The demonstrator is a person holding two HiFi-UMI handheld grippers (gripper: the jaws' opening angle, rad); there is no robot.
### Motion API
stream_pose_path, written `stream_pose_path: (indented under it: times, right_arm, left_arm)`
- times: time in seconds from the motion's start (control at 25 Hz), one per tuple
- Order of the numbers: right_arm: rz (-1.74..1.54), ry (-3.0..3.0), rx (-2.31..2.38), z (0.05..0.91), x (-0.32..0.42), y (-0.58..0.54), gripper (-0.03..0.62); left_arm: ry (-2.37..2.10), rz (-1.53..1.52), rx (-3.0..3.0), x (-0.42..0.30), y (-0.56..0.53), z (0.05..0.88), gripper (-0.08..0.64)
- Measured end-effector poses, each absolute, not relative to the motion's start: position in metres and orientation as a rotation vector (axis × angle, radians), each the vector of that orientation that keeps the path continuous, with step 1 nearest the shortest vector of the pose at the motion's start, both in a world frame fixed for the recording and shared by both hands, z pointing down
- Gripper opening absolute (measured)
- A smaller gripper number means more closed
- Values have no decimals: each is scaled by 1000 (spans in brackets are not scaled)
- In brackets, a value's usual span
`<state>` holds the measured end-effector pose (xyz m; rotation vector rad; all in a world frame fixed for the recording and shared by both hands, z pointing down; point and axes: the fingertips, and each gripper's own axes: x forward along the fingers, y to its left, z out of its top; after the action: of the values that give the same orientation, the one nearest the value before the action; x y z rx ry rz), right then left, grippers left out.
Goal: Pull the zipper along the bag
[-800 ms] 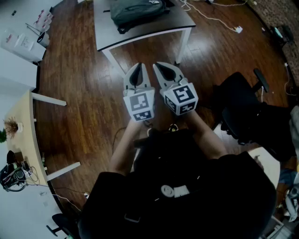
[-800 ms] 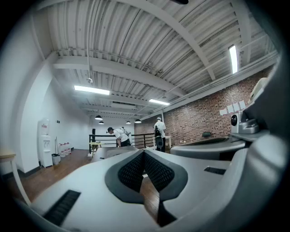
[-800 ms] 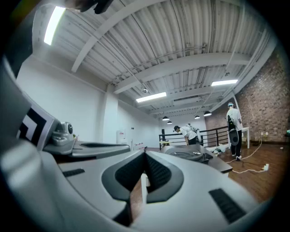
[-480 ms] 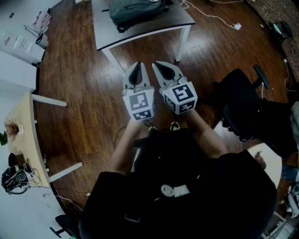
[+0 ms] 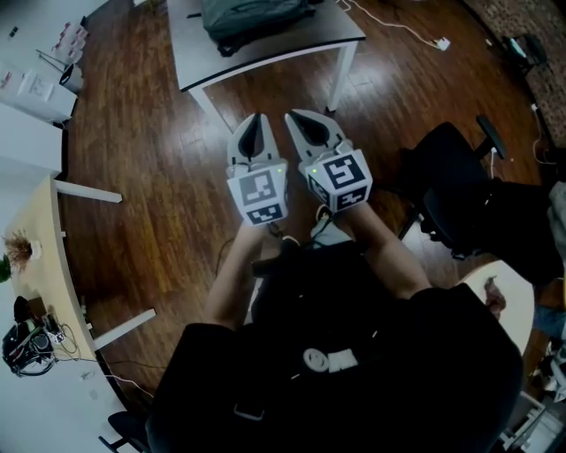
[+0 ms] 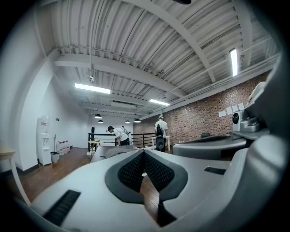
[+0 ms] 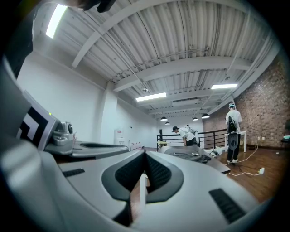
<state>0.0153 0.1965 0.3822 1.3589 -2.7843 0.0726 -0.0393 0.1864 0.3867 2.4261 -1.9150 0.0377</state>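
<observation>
while the left gripper [image 5: 255, 124] and right gripper [image 5: 299, 119] sit side by side, level, jaws closed on nothing, the bag [image 5: 252, 13] lies on the table [image 5: 296, 44] well ahead of their tips.

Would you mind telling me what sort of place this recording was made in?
Probably an open-plan office or lab in a converted industrial hall: a desk and a black office chair on a wooden floor, a brick wall, and a ribbed ceiling with strip lights.
</observation>
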Motion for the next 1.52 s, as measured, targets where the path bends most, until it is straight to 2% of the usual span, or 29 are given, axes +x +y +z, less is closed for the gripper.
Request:
stream_pose_path:
  times: [1.04, 1.52]
  right_arm:
    - [96, -2888, 1168, 386, 47, 54, 6]
    - [125, -2906, 1202, 385, 57, 16, 6]
  left_arm:
    - [-2053, 56, 2336, 0, 45, 386, 6]
    - [-2084, 91, 2344, 4, 13, 378, 6]
